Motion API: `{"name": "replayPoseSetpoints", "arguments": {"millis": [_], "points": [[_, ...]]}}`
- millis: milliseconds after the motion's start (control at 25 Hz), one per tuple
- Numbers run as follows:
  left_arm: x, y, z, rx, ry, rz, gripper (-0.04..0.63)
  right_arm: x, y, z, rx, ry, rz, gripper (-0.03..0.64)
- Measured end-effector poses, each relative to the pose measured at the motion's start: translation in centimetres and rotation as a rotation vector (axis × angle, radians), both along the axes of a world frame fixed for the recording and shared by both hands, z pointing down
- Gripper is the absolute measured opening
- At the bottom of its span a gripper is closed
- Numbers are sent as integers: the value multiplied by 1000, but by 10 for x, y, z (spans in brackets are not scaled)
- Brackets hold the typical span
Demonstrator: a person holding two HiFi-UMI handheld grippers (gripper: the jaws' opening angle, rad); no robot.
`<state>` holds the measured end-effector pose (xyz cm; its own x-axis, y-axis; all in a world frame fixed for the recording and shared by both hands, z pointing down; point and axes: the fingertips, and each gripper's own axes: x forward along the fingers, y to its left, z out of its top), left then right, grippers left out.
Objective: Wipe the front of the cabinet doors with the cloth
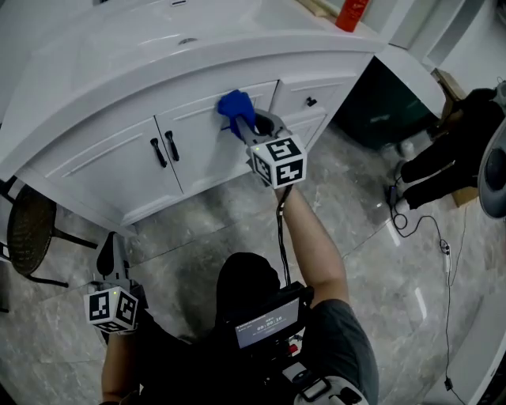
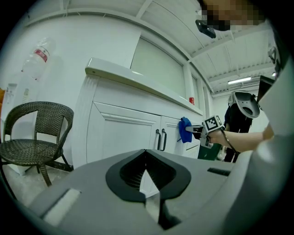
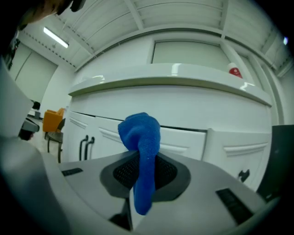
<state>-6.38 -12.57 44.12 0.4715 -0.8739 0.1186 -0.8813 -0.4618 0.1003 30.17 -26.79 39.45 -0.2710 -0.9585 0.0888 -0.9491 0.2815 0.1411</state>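
A grey marbled floor (image 1: 237,217) runs under a white cabinet topped by a white desk (image 1: 142,55), with one wicker chair (image 1: 32,229) at 9 o'clock. The left gripper (image 1: 107,255) hangs at 7 o'clock, its fingers pressed together on nothing, and the two cabinet doors (image 1: 118,162) carry two black handles (image 1: 158,152). At 12 o'clock the right gripper (image 1: 254,126) has its fingers pinched on the one blue cloth (image 1: 236,105) at the right-hand door's front, and one red bottle (image 1: 352,14) stands on the desk at 1 o'clock.
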Motion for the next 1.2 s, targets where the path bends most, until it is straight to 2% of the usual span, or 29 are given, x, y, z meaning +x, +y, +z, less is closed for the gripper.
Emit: {"name": "replayPoseSetpoints", "arguments": {"millis": [160,360,480,600,760,960,1080,1200], "points": [[14,2,2,-5,-11,27,3,63,-6,8,-15,-8,122,49],[17,2,5,-12,-16,35,3,107,4,4,2,-165,205,49],[14,3,4,-12,-16,28,3,111,13,-2,20,-227,213,49],[7,0,4,-11,-8,22,3,73,22,-11,32,-224,135,49],[-2,0,8,-19,26,16,3,-21,33,-12,31,-201,-43,49],[-14,4,13,-27,41,15,3,-133,33,15,12,-108,-237,49],[-26,4,17,-40,42,3,3,-166,24,30,2,-68,-291,49],[-35,4,17,-48,38,-20,3,-171,16,35,5,-63,-299,49]]}}
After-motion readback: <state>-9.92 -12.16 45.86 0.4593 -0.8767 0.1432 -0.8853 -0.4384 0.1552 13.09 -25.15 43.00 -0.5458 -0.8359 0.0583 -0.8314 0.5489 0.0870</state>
